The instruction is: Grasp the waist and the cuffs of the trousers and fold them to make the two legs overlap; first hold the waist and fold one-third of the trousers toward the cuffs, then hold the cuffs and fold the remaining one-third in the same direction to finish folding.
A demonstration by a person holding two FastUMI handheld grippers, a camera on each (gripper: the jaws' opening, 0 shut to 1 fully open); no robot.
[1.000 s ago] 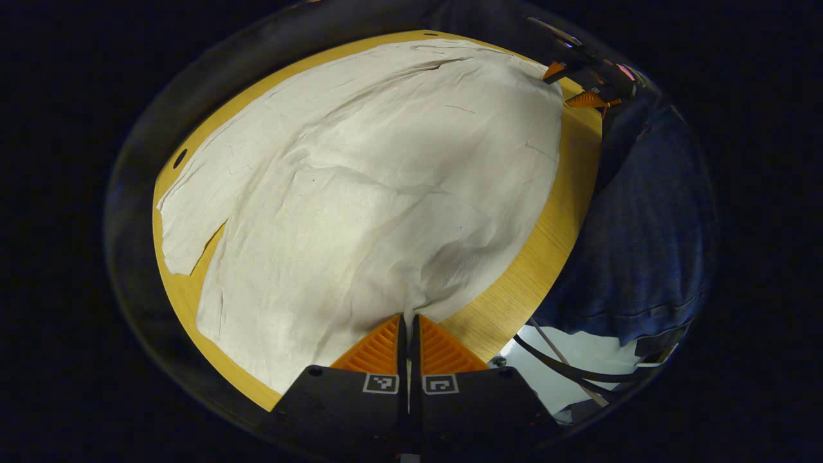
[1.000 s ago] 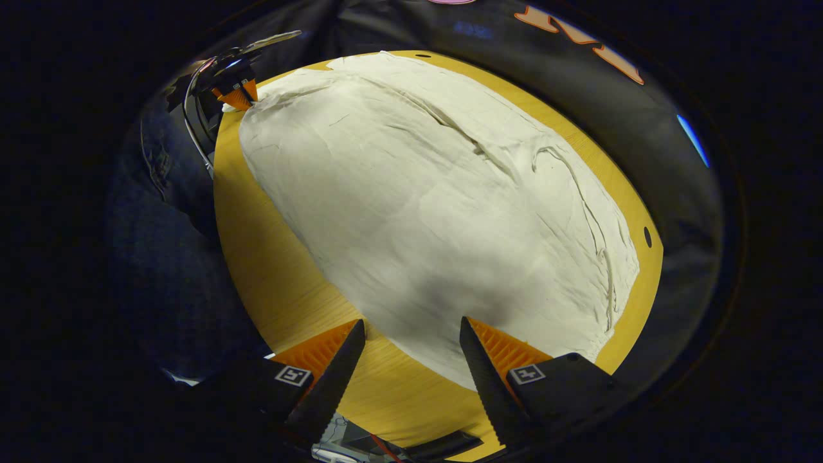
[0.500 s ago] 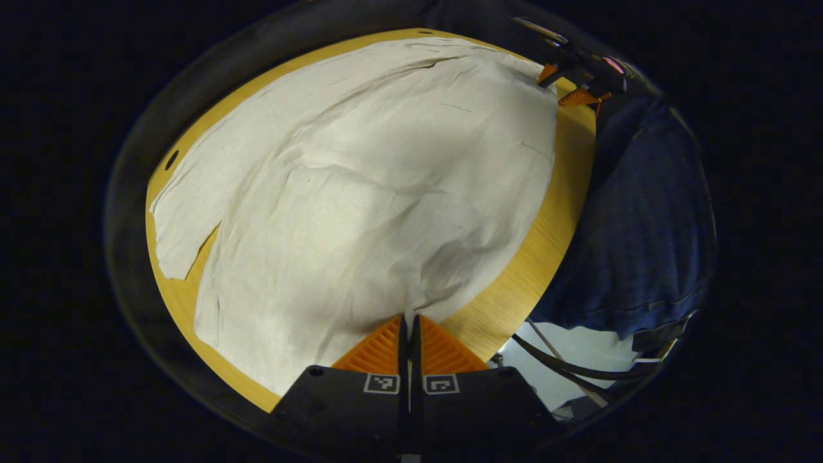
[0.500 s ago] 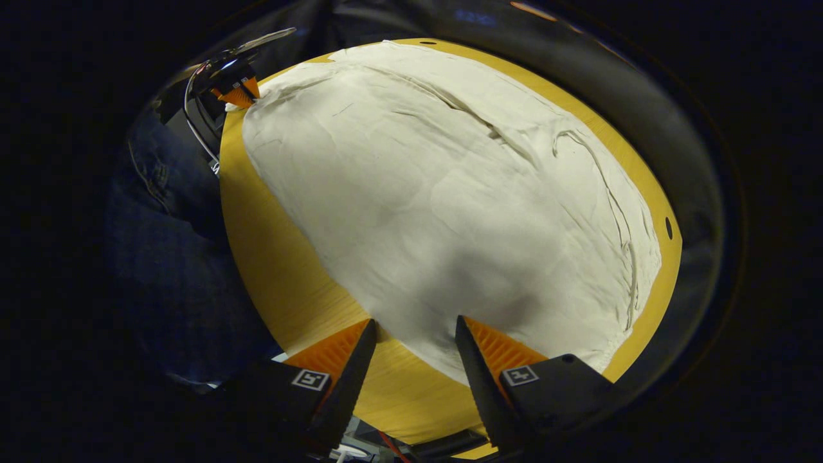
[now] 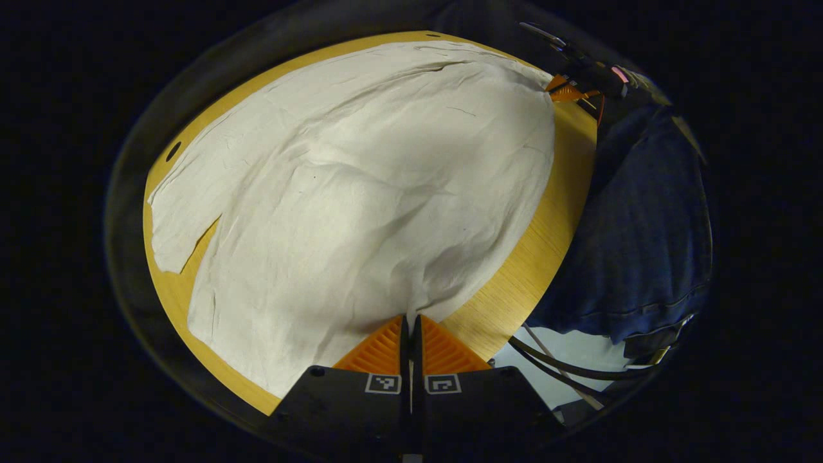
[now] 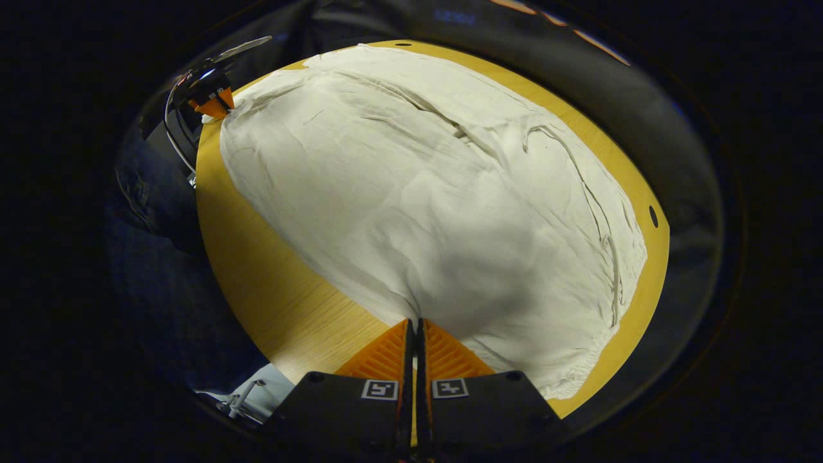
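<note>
trousers (image 5: 360, 193) edge pinched, both grippers' fingers (image 6: 386, 357)

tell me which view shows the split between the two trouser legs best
The left gripper view: the trousers fork at the far left, with bare table showing as a notch between the two leg ends. In the right gripper view the trousers read as one sheet with a gathered edge at the right; no split is clear there.
</note>
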